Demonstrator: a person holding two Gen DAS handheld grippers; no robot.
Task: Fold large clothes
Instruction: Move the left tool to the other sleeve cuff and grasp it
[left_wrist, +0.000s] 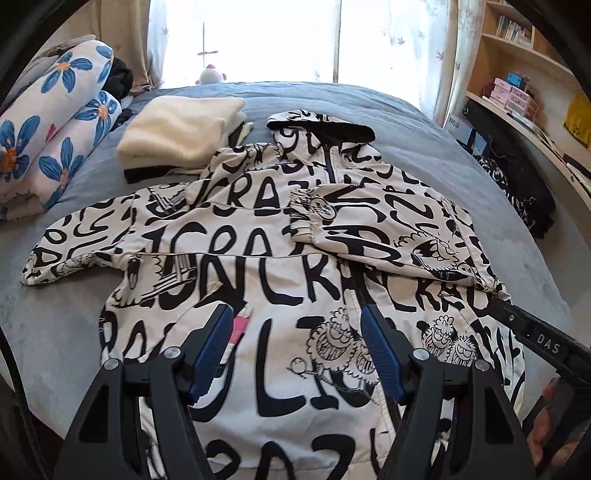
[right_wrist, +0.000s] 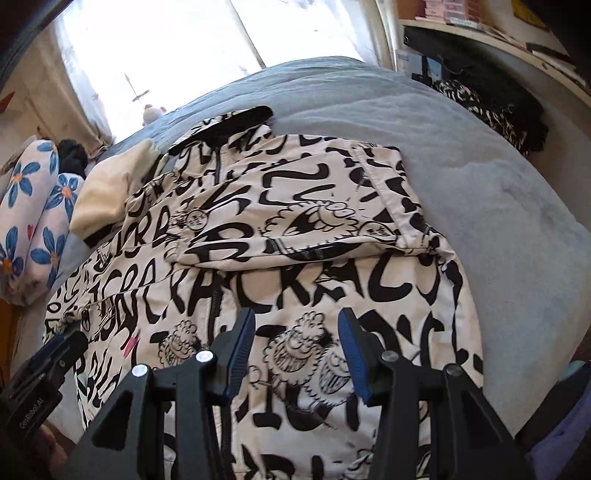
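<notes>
A large white hooded jacket (left_wrist: 258, 273) with black lettering and cartoon prints lies front up on a grey-blue bed; it also shows in the right wrist view (right_wrist: 295, 280). Its right sleeve (left_wrist: 388, 236) is folded across the chest, also seen in the right wrist view (right_wrist: 295, 229). Its left sleeve (left_wrist: 85, 243) lies spread out to the side. My left gripper (left_wrist: 297, 321) is open and empty above the jacket's lower front. My right gripper (right_wrist: 295, 325) is open and empty above the lower front, nearer the right side; its body shows in the left wrist view (left_wrist: 539, 343).
A folded cream garment (left_wrist: 177, 133) lies beside the hood. A rolled flowered quilt (left_wrist: 55, 125) lies at the bed's left. Dark patterned clothes (left_wrist: 517, 188) are piled at the right edge, below wooden shelves (left_wrist: 517, 74). A bright window stands behind the bed (left_wrist: 92, 321).
</notes>
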